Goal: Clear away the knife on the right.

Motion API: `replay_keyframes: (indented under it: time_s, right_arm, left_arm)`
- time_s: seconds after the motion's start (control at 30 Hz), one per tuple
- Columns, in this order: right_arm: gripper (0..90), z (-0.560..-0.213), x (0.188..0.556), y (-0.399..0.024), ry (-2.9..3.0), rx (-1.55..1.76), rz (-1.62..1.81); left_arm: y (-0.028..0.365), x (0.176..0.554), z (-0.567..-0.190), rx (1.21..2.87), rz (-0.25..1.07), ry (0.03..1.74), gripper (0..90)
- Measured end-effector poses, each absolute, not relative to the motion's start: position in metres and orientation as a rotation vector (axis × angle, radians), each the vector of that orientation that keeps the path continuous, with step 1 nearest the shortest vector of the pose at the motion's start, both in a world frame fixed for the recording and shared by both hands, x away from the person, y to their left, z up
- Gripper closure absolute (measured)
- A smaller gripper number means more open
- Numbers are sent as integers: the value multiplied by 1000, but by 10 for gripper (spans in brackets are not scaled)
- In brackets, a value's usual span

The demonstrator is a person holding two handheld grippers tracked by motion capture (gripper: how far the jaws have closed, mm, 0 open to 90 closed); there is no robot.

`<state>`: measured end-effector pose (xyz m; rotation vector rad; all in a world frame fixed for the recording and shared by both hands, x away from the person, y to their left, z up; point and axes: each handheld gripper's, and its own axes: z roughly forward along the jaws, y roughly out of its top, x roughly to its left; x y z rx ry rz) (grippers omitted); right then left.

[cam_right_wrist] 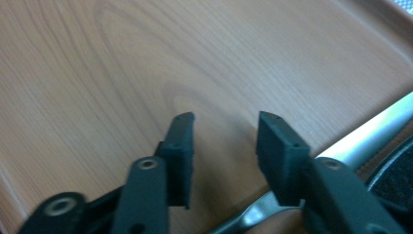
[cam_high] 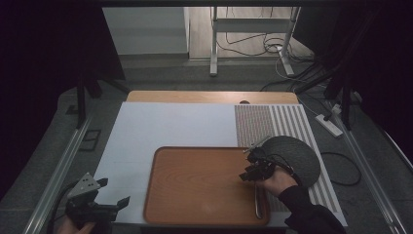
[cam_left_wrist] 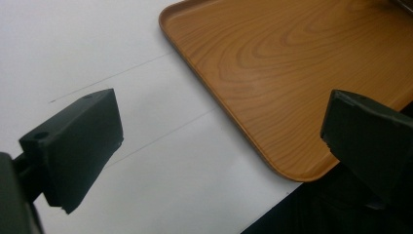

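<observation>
Wooden tray (cam_high: pixel 195 180) – metal utensil (cam_high: pixel 258 202) along its rt rim

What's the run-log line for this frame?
left gripper: jaws open, over white table | right gripper: jaws open, nothing between, over wooden tray | metal utensil: on tray's right edge

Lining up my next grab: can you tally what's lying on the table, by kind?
Wooden tray: 1
Striped mat: 1
Dark round disc: 1
Metal utensil handle: 1
Silver bar at the disc's edge, too small to identify: 1
Total: 5
</observation>
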<state>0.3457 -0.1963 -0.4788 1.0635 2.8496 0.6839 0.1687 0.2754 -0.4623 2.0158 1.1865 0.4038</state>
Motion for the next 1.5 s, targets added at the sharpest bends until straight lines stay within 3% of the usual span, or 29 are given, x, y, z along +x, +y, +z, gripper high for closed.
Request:
replay_keyframes:
  time_s: [0.23, 0.5, 1.17, 1.5]
  right_arm:
    - [367, -474, 342, -197, 2827, 1053, 729]
    - [254, -469, 337, -199, 2799, 1055, 763]
    - [40, -461, 327, -214, 2765, 1019, 842]
    - [0, -462, 322, -224, 2740, 1001, 830]
  left_arm:
    - [276, 169, -462, 2012, 401, 1187, 20]
    - [277, 169, -462, 2003, 397, 1190, 20]
    - [278, 169, -462, 1994, 393, 1191, 19]
    - [278, 169, -462, 1994, 393, 1191, 19]
